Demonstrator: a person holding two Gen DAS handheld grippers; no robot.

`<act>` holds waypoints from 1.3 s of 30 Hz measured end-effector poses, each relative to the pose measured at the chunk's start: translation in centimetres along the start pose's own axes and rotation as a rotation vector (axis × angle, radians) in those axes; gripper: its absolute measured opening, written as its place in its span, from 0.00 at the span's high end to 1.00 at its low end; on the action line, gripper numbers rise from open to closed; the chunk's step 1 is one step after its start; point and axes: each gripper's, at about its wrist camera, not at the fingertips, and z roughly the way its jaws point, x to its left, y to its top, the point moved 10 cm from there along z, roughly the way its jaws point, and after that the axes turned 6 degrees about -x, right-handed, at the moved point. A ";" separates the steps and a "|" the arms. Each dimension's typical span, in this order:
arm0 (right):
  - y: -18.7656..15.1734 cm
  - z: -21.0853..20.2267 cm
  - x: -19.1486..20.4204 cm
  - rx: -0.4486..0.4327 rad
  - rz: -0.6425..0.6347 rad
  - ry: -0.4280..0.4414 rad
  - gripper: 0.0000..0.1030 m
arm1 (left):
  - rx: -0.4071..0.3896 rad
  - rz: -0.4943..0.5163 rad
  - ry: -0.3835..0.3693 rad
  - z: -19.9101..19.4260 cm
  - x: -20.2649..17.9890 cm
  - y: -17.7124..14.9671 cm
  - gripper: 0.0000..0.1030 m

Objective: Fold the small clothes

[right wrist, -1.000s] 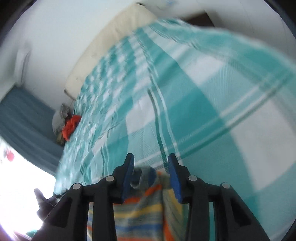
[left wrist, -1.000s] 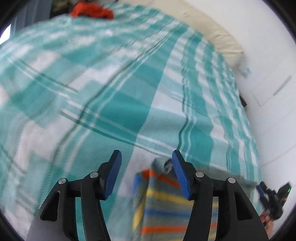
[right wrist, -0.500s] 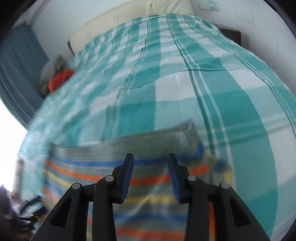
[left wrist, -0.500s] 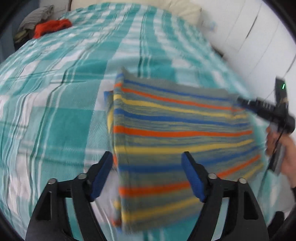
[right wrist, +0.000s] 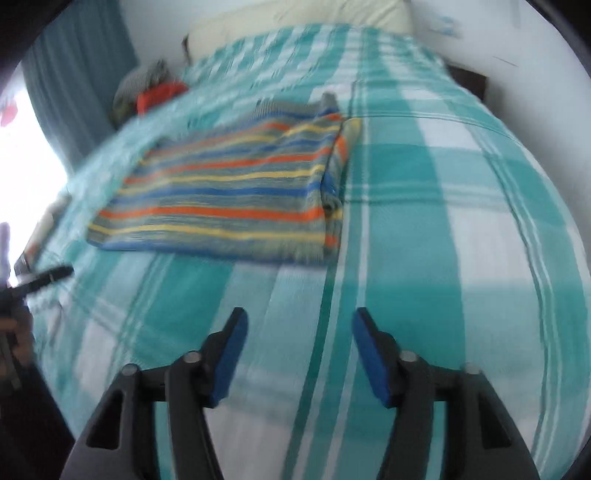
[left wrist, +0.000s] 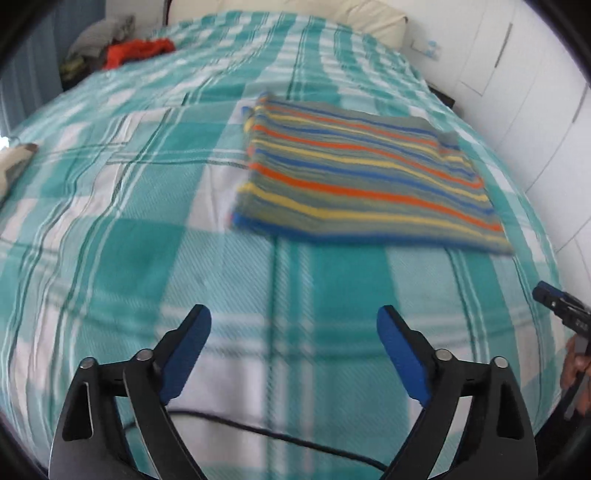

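My left gripper (left wrist: 293, 321) and right gripper (right wrist: 299, 323) both angle down over the bed (left wrist: 147, 258), jaws opening wide with nothing between them. The folded striped garment (left wrist: 362, 177) lies flat mid-frame, well apart from both.

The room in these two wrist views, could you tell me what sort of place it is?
Most likely a bedroom: a bed under a teal checked bedspread, a cream pillow at its head, white cupboard doors alongside.

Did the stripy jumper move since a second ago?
Yes. The stripy jumper was bunched right between the left hand-held gripper fingers; now it lies spread flat further up the checked blanket, toward the pillow.
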 end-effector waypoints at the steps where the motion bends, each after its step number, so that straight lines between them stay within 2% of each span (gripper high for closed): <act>1: -1.0 -0.6 0.2 -0.015 0.024 -0.003 0.36 | -0.003 0.008 0.013 0.0 -0.8 -0.5 0.08; 4: -3.5 -0.9 1.1 -0.031 0.044 -0.023 0.36 | -0.003 0.026 0.053 0.9 -2.8 -2.0 0.08; 6: -4.7 -1.5 1.7 -0.069 0.019 -0.080 0.36 | -0.010 0.051 0.084 1.8 -3.8 -2.4 0.08; 9: -6.1 -2.1 2.2 -0.096 -0.038 -0.151 0.31 | -0.005 0.070 0.134 3.2 -4.1 -2.9 0.06; 11: -7.1 -2.1 2.3 -0.101 -0.064 -0.162 0.25 | -0.005 0.056 0.141 3.4 -3.9 -3.1 0.04; 16: -7.6 -1.2 2.0 -0.114 -0.069 -0.129 0.15 | 0.033 0.048 0.141 3.6 -3.9 -3.8 0.04; 23: -7.6 -0.9 2.1 -0.120 -0.072 -0.123 0.14 | 0.062 0.073 0.131 3.5 -4.2 -4.2 0.03; 25: -7.6 -0.9 2.1 -0.122 -0.074 -0.124 0.13 | 0.098 0.081 0.121 3.3 -4.2 -4.3 0.03; 28: -7.6 -0.9 2.2 -0.122 -0.073 -0.123 0.13 | 0.165 0.061 0.060 1.8 -4.3 -4.3 0.04; 30: -7.7 -0.9 2.3 -0.124 -0.070 -0.119 0.13 | 0.141 0.061 0.040 -0.1 -4.3 -3.6 0.04; 34: -7.7 -0.9 2.4 -0.127 -0.069 -0.116 0.13 | 0.074 0.110 0.094 -3.2 -4.0 -2.3 0.04; 39: -7.7 -0.9 2.5 -0.123 -0.071 -0.117 0.12 | 0.050 0.098 0.115 -3.6 -4.0 -1.8 0.04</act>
